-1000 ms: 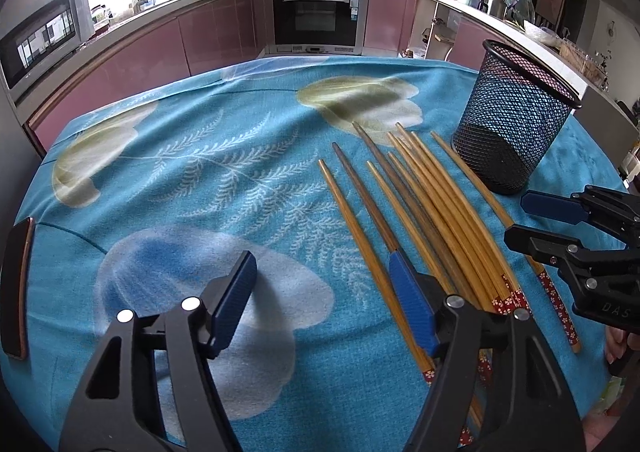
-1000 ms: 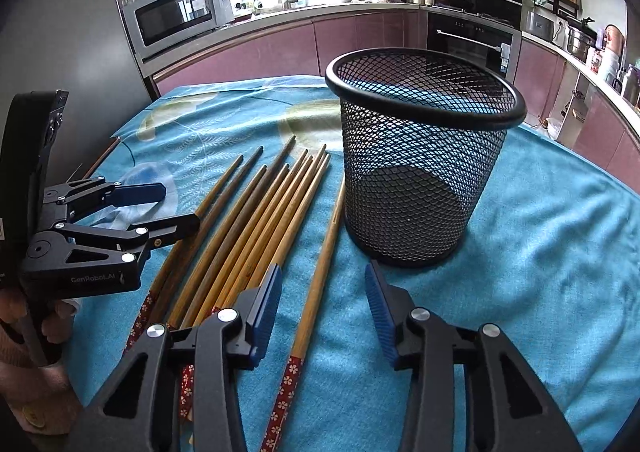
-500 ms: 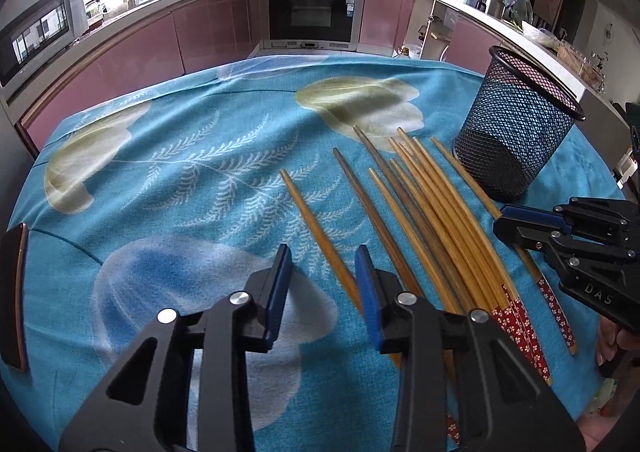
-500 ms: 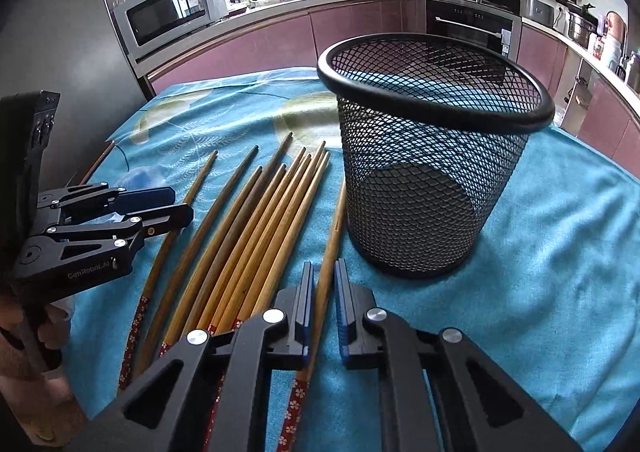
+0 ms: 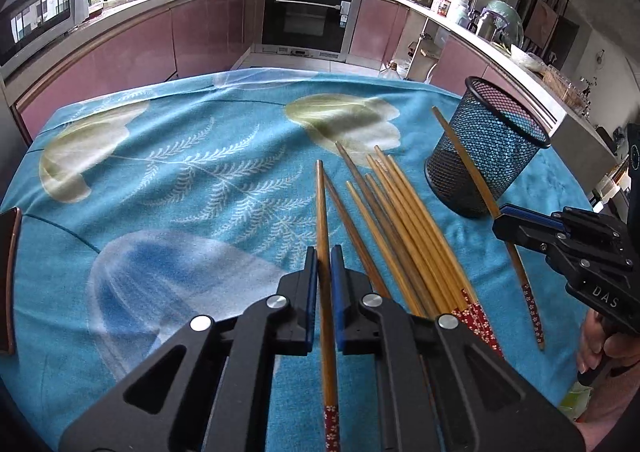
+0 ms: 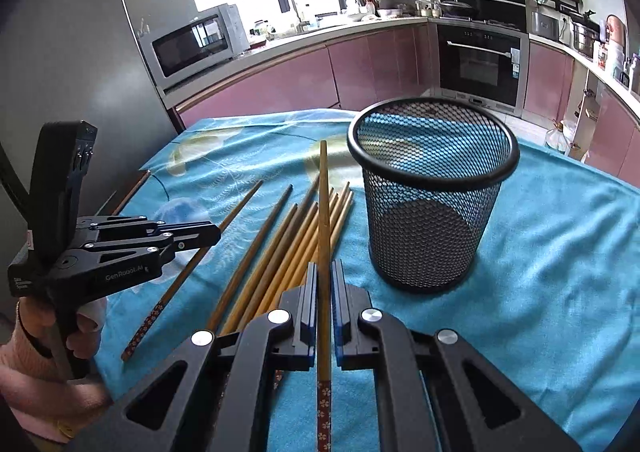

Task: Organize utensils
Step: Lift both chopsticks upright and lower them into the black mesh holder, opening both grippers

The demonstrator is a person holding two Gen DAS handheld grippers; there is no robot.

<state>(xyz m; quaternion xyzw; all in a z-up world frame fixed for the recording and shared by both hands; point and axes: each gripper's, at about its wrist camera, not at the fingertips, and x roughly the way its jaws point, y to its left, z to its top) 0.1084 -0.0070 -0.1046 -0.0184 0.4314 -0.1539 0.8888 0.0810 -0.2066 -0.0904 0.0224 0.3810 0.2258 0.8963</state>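
Several wooden chopsticks (image 5: 404,220) with red patterned ends lie side by side on the blue cloth; they also show in the right wrist view (image 6: 280,248). My left gripper (image 5: 325,256) is shut on one chopstick (image 5: 322,212), lifted above the cloth. My right gripper (image 6: 325,272) is shut on another chopstick (image 6: 324,204), raised with its tip near the rim of the black mesh cup (image 6: 432,192). The cup stands upright and empty, right of the pile, also in the left wrist view (image 5: 486,148). The right gripper shows there (image 5: 504,218), the left gripper in the right wrist view (image 6: 212,232).
The round table carries a blue floral cloth (image 5: 180,172). A dark flat object (image 5: 8,276) lies at the table's left edge. Pink kitchen cabinets, an oven (image 5: 308,20) and a microwave (image 6: 192,44) stand beyond the table.
Both grippers went from open to shut, each on one chopstick. Both chopsticks have been lifted off the cloth, the right one rising toward the cup.
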